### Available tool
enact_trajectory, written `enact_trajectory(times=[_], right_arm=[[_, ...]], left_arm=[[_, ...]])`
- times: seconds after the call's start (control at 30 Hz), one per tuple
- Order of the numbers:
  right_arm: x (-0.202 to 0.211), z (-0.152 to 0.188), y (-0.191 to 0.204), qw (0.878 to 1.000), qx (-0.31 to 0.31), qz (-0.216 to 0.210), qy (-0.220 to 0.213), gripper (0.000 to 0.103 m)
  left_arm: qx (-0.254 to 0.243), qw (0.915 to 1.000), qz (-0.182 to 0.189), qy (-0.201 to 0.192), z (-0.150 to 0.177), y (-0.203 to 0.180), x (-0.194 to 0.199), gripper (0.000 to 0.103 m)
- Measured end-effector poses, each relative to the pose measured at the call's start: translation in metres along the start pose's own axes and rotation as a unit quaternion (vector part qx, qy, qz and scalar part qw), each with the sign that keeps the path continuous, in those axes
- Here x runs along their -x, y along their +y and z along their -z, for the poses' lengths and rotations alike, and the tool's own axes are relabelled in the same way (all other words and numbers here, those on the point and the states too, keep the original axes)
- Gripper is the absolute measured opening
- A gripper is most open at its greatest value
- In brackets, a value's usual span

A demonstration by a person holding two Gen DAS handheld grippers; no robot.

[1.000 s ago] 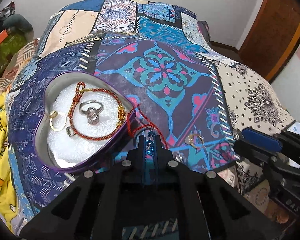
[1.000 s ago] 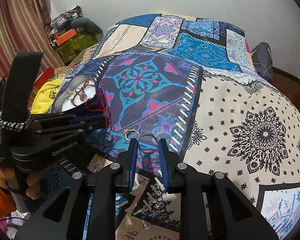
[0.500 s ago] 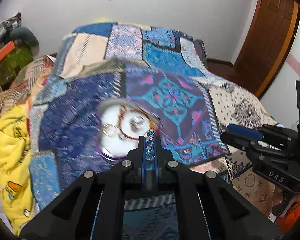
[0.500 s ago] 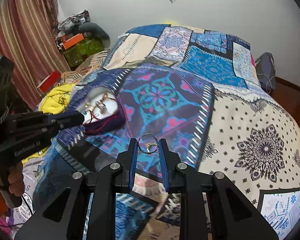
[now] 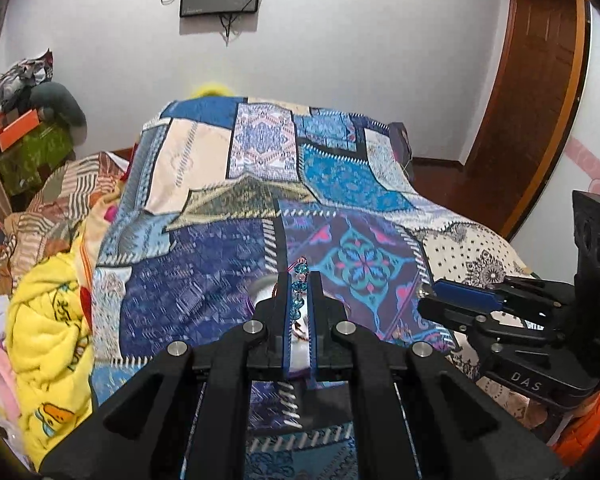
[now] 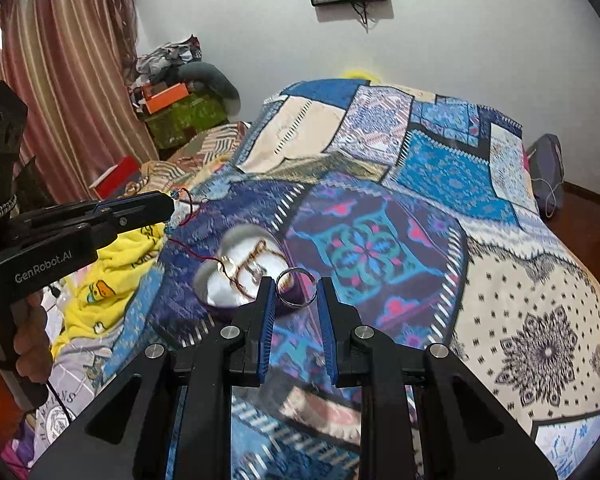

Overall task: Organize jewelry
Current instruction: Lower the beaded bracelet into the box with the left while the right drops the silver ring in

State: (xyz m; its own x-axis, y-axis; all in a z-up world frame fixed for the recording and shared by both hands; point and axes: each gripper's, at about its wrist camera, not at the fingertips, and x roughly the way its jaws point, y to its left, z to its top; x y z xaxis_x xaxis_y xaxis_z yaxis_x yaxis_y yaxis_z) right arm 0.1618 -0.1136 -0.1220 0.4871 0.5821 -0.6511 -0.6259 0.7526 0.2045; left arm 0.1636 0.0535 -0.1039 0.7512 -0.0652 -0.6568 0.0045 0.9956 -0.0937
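My left gripper (image 5: pixel 299 280) is shut on a blue beaded bracelet (image 5: pixel 298 292) with a red cord (image 6: pixel 188 216), raised above the bed; it also shows in the right wrist view (image 6: pixel 168 204). My right gripper (image 6: pixel 296 292) is shut on a silver ring (image 6: pixel 295 291), held by its edges in the air; it also shows in the left wrist view (image 5: pixel 432 300). The heart-shaped jewelry box (image 6: pixel 224 280) with a white lining lies on the patchwork bedspread (image 6: pixel 380 240) below, holding a gold ring, a red-and-gold cord bracelet and a silver piece.
A yellow blanket (image 5: pixel 48 320) lies at the bed's left side. Piled clothes and boxes (image 6: pixel 180 100) stand by the curtain. A wooden door (image 5: pixel 532 100) is at the right. A dark bag (image 6: pixel 548 164) sits on the floor past the bed.
Both grippers have lifted high off the bedspread, the left carrying the beaded bracelet and the right carrying the silver ring. The box now lies below the right gripper.
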Motion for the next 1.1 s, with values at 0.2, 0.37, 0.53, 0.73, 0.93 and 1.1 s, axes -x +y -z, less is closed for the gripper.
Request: enact_trajectory(times=[0.2, 0.37, 0.53, 0.73, 0.93, 1.1], right_arm=[[-0.01, -0.015, 0.011, 1.0, 0.009, -0.008, -0.009, 0.019], [-0.024, -0.026, 0.018, 1.0, 0.025, -0.01, -0.009, 0.019], [-0.04, -0.032, 0.023, 0.999, 0.038, -0.008, -0.001, 0.019], [-0.06, -0.032, 0.025, 0.999, 0.041, -0.016, 0.021, 0.019], [-0.075, -0.029, 0.031, 0.998, 0.046, -0.02, 0.041, 0.019], [-0.083, -0.026, 0.031, 0.997, 0.044, -0.021, 0.051, 0.019]], left_arm=[[-0.009, 0.9999, 0.012, -0.005, -0.006, 0.007, -0.005, 0.005], [-0.011, 0.9994, 0.027, 0.017, 0.002, 0.013, -0.023, 0.005], [-0.012, 0.9981, 0.042, 0.045, 0.016, 0.018, -0.043, 0.005], [-0.009, 0.9967, 0.052, 0.063, 0.027, 0.025, -0.057, 0.005], [-0.009, 0.9963, 0.05, 0.069, 0.031, 0.031, -0.061, 0.005], [-0.011, 0.9964, 0.045, 0.071, 0.033, 0.034, -0.058, 0.006]])
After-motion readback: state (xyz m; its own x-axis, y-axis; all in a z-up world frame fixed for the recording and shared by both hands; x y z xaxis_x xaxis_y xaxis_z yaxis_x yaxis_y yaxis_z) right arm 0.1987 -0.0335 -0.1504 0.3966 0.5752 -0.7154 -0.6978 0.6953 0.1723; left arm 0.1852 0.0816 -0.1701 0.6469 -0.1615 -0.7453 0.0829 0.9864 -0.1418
